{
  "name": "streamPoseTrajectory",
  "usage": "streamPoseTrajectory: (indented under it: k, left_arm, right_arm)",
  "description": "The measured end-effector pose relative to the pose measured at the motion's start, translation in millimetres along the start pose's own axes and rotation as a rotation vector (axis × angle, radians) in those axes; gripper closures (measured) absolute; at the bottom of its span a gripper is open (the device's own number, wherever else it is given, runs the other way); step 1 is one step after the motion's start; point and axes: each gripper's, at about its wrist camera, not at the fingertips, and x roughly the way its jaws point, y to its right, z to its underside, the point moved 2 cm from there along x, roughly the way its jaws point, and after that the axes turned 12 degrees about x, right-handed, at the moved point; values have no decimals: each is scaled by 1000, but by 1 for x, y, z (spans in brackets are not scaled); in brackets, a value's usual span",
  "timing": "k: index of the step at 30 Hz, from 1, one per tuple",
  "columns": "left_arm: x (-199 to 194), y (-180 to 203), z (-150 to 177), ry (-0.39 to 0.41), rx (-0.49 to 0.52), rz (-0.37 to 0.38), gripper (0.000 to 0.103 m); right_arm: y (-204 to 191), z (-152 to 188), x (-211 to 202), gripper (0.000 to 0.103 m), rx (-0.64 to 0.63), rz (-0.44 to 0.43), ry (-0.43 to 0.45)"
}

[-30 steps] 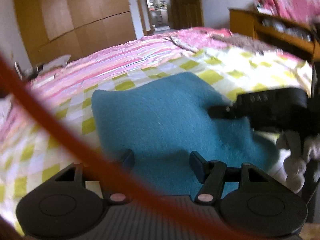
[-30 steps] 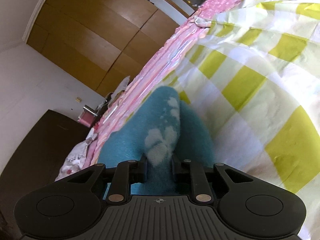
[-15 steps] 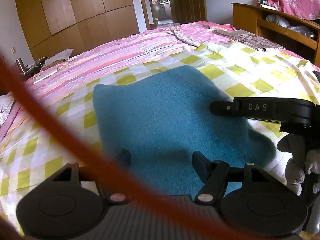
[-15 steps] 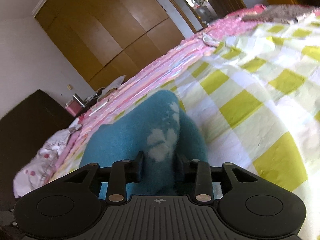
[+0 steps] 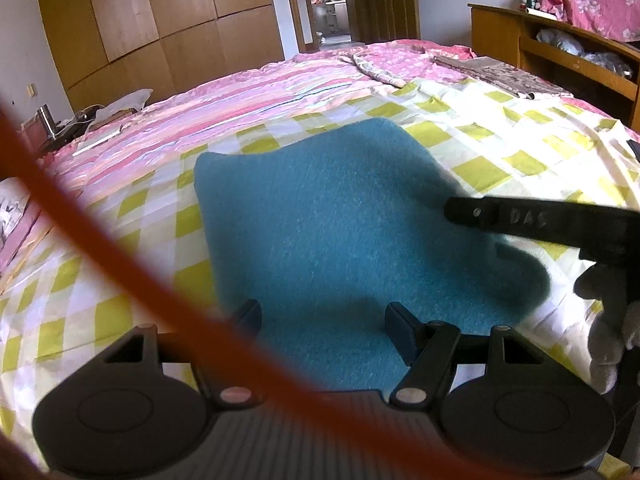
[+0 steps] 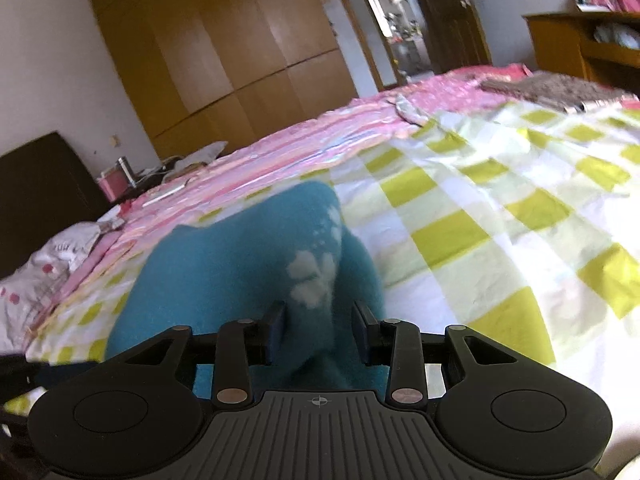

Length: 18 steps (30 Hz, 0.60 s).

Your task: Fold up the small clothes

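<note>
Bed (image 5: 500,152) first: it fills most of both views, with a yellow-and-white checked sheet (image 6: 480,216) spread nearest us and a pink striped cover (image 5: 248,96) beyond it. Behind, we note a wooden wardrobe (image 5: 160,28) along the far wall, an open doorway and a wooden shelf unit (image 5: 560,52) off to the right.

Teal garment (image 5: 344,232) lies on the checked sheet, mostly flat in the left wrist view, its near edge running under our left gripper (image 5: 320,316). From the right wrist view we see the same cloth humped up into a fold, with a pale paw-like print on the raised part.

Orange cord (image 5: 120,248) cuts diagonally across the left view, blurred and close to the lens.

Left fingers stand well apart, released, with the teal cloth below and between them; we cannot tell whether they touch it.

Right gripper (image 6: 320,332): its fingers sit on either side of the raised fold, parted, with a gap showing beside the cloth, so they are not clenched on it. In the left view that gripper reaches in from the right over the garment's edge, a gloved hand (image 5: 608,320) beneath it.
</note>
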Motion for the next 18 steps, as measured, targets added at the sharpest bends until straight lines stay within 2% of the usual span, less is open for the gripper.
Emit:
streamPoseTrajectory:
  k: [8, 13, 18]
  left_arm:
    - [-2, -4, 4, 0, -30, 17, 29]
    - [-6, -9, 14, 2, -63, 28, 28]
    - [-12, -21, 26, -1, -110, 36, 28]
  right_arm:
    - [-9, 6, -14, 69, -35, 17, 25]
    - [-11, 19, -20, 69, -92, 65, 34]
    - [-5, 19, -26, 69, -37, 61, 27]
